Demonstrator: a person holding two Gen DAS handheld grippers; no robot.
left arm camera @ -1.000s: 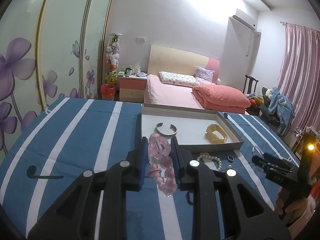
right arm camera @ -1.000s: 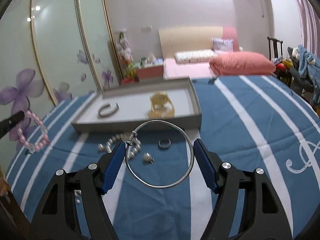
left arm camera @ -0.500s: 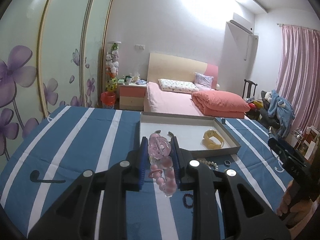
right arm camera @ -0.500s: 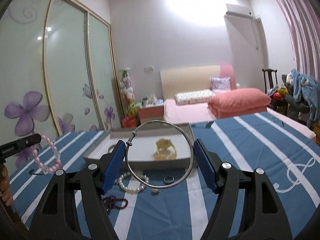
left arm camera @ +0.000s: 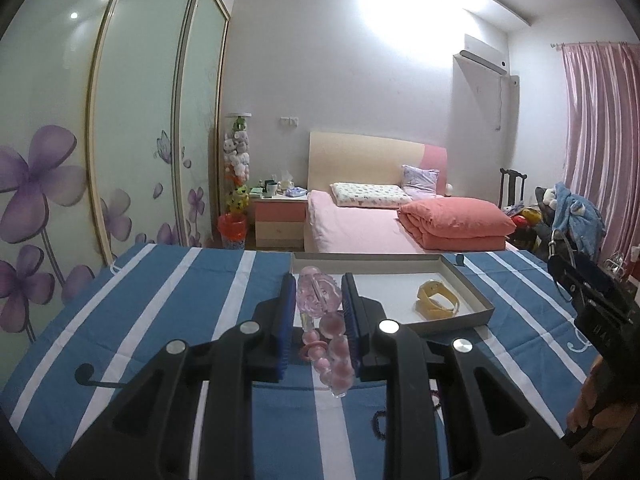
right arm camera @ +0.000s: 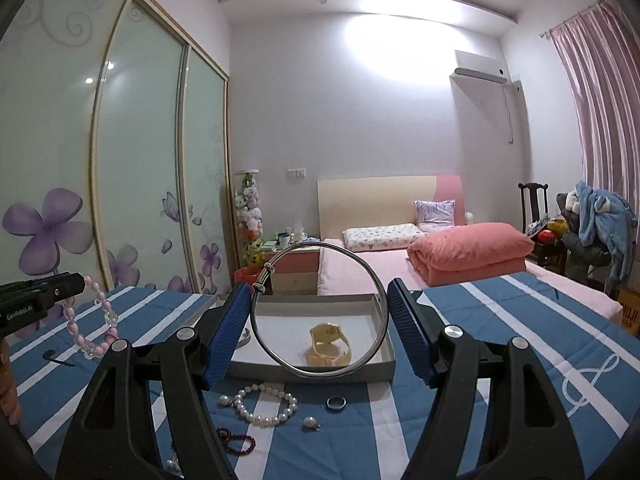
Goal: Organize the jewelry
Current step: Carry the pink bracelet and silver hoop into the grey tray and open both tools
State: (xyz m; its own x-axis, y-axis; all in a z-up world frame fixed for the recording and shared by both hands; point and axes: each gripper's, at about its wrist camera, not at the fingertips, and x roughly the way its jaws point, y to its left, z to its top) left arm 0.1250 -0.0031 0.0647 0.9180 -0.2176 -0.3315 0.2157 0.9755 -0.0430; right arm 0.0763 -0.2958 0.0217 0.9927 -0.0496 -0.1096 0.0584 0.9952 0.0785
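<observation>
Left wrist view: your left gripper (left arm camera: 316, 312) clamps pink bead bracelet (left arm camera: 324, 328), beads dangling above striped cloth (left arm camera: 160, 304). Right wrist view: your right gripper (right arm camera: 320, 316) pinches silver bangle (right arm camera: 320, 308) upright over grey tray (right arm camera: 312, 370). Tray holds yellow watch (right arm camera: 330, 342). Pearl bracelet (right arm camera: 262, 404), ring (right arm camera: 336, 403) lie on cloth near tray.

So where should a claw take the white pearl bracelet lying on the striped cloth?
Pinch the white pearl bracelet from above, across a single run of beads at its near arc. It lies flat in an open loop, so one finger can drop inside the loop, clear of the small silver ring.
</observation>
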